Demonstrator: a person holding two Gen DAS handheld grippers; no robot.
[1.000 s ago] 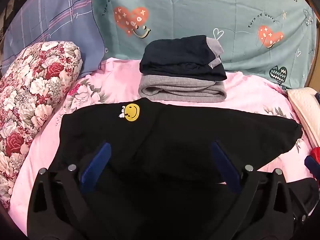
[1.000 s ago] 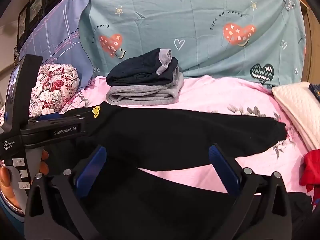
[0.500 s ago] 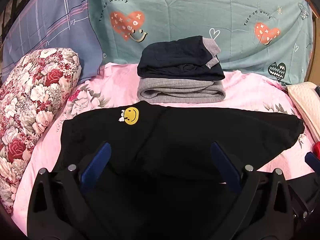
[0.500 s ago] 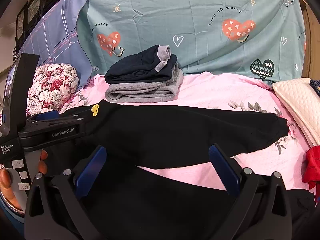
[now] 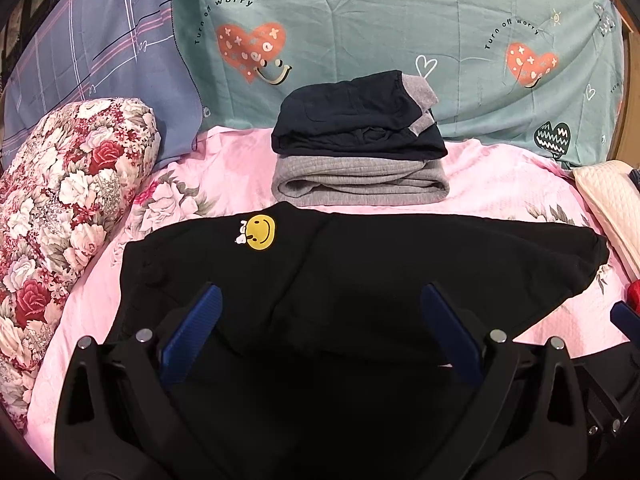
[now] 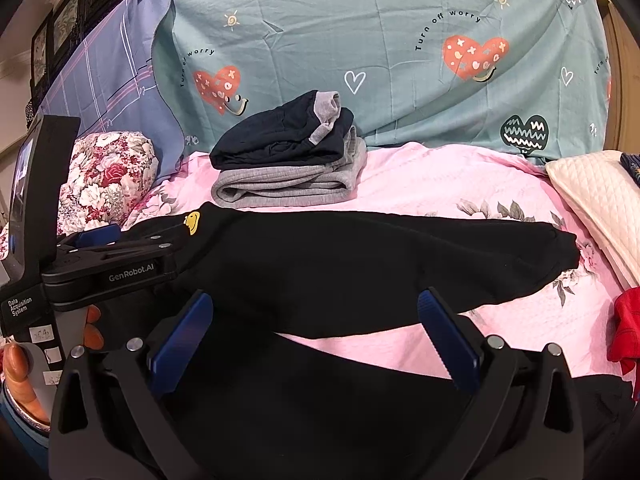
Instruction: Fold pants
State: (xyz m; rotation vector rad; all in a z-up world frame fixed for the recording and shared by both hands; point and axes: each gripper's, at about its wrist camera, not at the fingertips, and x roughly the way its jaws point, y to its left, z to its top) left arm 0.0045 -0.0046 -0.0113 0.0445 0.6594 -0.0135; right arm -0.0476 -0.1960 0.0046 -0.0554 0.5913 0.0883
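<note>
Black pants [image 5: 360, 280] with a yellow smiley patch [image 5: 260, 232] lie spread on the pink bed sheet [image 5: 500, 184], waist to the left, one leg reaching right. They also show in the right wrist view [image 6: 360, 264], the near leg lying under the gripper. My left gripper [image 5: 320, 312] is open and empty, hovering over the waist area. My right gripper [image 6: 316, 320] is open and empty above the gap between the two legs. The left gripper's body [image 6: 120, 264] shows at the left of the right wrist view.
A stack of folded dark and grey pants [image 5: 360, 152] sits behind the black pants. A floral pillow [image 5: 60, 208] lies at the left, a teal heart-print cover [image 5: 400, 32] at the back, a cream quilted cloth [image 6: 600, 208] and a red garment [image 6: 626, 328] at the right.
Both grippers have drifted slightly back and up, so the pants and the stack sit a little lower in view. Both stay open. The pants have not moved.
</note>
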